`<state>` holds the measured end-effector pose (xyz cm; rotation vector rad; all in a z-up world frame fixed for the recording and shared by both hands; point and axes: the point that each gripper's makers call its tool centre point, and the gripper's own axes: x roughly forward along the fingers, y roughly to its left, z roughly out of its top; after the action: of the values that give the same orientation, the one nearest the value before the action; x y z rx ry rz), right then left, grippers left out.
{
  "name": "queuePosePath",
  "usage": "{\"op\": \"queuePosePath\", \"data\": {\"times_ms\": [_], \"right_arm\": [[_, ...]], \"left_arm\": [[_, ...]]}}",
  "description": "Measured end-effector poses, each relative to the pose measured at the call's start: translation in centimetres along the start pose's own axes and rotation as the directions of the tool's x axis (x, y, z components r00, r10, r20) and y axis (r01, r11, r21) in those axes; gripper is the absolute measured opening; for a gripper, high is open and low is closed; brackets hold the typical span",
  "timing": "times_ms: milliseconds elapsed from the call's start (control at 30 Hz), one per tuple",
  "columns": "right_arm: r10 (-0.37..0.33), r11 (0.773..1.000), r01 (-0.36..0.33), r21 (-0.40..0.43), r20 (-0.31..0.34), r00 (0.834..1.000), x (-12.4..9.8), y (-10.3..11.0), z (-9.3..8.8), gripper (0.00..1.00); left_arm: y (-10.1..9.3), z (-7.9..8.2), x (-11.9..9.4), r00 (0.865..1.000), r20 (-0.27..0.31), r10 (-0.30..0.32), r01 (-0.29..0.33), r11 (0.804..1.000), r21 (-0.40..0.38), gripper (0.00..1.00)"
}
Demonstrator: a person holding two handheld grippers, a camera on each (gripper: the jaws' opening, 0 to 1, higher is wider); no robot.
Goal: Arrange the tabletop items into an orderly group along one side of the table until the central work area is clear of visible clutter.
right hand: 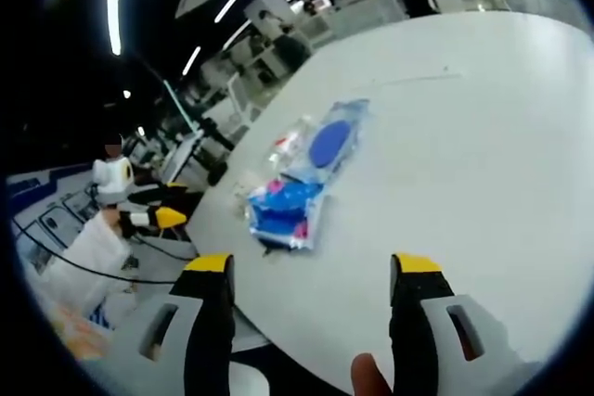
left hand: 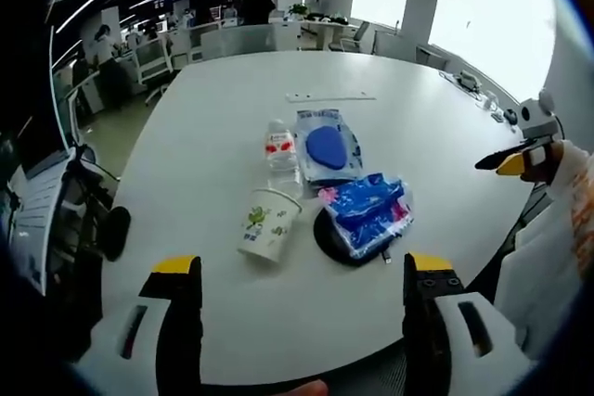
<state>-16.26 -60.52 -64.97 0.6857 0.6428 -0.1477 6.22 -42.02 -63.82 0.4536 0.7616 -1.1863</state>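
On the white table [left hand: 213,136] lie a paper cup [left hand: 267,223] on its side, a small water bottle [left hand: 280,152], a clear pack with a blue disc [left hand: 327,145] and a blue-and-pink packet [left hand: 368,211] resting on a black round pad [left hand: 330,238]. My left gripper [left hand: 303,277] is open above the near table edge, just short of the cup. In the right gripper view the blue packet [right hand: 283,209], the disc pack [right hand: 327,144] and the bottle [right hand: 283,147] lie ahead. My right gripper [right hand: 314,275] is open over bare table [right hand: 464,136]. The other gripper [right hand: 153,220] shows at the left.
A white strip [left hand: 329,96] lies farther back on the table. The right gripper [left hand: 520,159] with yellow tips enters the left gripper view at the right edge. Office desks, chairs and people [left hand: 102,44] stand beyond the table. A fingertip [right hand: 369,376] shows at the bottom.
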Motion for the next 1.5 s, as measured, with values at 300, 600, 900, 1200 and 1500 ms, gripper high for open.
{"op": "queuePosePath", "data": {"times_ms": [300, 600, 900, 1200, 1500], "right_arm": [[-0.009, 1.000, 0.009, -0.008, -0.006, 1.000, -0.1, -0.2, -0.2, 0.64], [-0.010, 1.000, 0.010, -0.005, -0.015, 1.000, -0.1, -0.4, -0.5, 0.64], [-0.002, 1.000, 0.001, -0.017, -0.057, 0.998, 0.4, 0.2, -1.4, 0.63], [0.019, 0.999, -0.022, -0.037, -0.078, 0.997, 0.8, 0.7, -1.5, 0.62], [0.021, 0.999, -0.025, -0.044, -0.086, 0.996, 0.8, 1.0, -1.7, 0.61]], "left_arm": [[-0.3, -0.3, 0.1, 1.000, -0.009, 0.006, -0.006, 1.000, -0.005, 0.91], [-0.2, -0.6, 0.3, 1.000, -0.017, 0.015, -0.015, 1.000, -0.003, 0.91], [-0.7, -1.0, 0.4, 1.000, -0.028, 0.003, -0.003, 1.000, 0.001, 0.89], [-0.9, -1.1, 0.4, 1.000, -0.029, -0.005, 0.005, 1.000, 0.004, 0.88], [-1.2, -1.2, 0.4, 0.999, -0.030, -0.012, 0.012, 1.000, 0.005, 0.88]]}}
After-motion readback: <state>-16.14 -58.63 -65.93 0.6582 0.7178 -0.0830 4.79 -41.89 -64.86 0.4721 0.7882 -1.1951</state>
